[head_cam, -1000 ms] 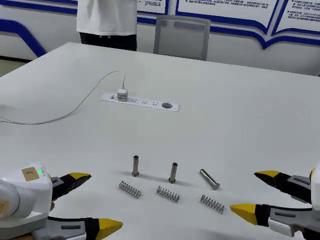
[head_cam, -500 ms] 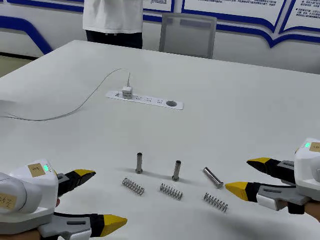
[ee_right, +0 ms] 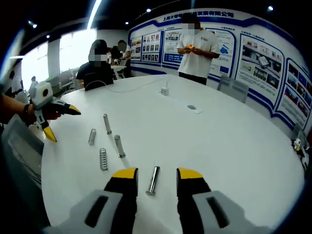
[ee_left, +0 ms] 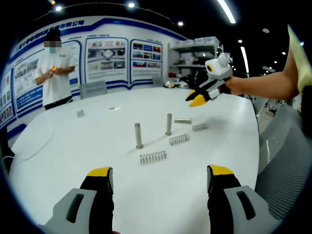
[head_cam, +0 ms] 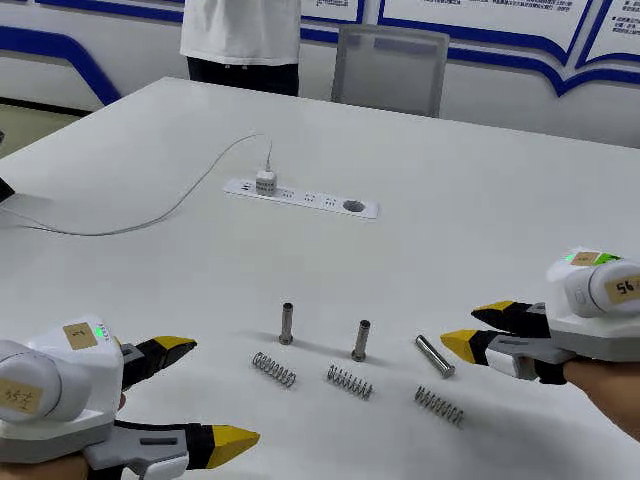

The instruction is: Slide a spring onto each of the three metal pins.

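Right tool [head_cam: 473, 326], jaws apart, hovers beside the lying pin [head_cam: 434, 356].

- The left pin [head_cam: 287, 323], a short grey metal rod with a wider foot, stands upright on the white table [head_cam: 480, 220].
- The middle pin [head_cam: 361, 340] stands upright too, near its right.
- The right pin [head_cam: 434, 356] lies flat, angled.
- The left spring [head_cam: 273, 368], middle spring [head_cam: 349, 381] and right spring [head_cam: 439, 405] lie flat in a row, each just in front of its pin and apart from it.
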Available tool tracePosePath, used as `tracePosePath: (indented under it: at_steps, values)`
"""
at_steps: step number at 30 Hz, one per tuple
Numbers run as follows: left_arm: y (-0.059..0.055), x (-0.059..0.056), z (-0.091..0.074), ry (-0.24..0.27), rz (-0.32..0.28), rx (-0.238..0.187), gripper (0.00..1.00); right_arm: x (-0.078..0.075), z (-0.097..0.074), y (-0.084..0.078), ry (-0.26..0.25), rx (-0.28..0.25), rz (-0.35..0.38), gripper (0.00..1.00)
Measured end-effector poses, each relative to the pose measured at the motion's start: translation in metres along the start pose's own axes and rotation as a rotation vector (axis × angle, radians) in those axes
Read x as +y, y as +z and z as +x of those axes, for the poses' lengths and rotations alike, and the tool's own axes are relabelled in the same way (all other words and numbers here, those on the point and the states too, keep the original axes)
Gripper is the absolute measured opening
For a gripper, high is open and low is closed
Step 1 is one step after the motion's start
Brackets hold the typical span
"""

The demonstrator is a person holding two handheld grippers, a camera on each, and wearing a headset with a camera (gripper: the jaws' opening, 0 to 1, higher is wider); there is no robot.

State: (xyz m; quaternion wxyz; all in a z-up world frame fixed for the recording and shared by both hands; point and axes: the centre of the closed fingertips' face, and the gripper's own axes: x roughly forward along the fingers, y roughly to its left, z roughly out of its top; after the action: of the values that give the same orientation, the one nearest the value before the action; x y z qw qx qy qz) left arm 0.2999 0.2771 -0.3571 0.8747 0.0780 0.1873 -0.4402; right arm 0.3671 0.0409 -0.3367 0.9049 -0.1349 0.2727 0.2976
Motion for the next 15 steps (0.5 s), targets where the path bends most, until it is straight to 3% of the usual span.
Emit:
tracePosePath:
  at_steps: [15]
  values:
    - [-0.005,0.002,0.002,-0.007,-0.004,0.009,0.80,0.005,0.030,-0.011,0.001,0.106,0.021,0.23]
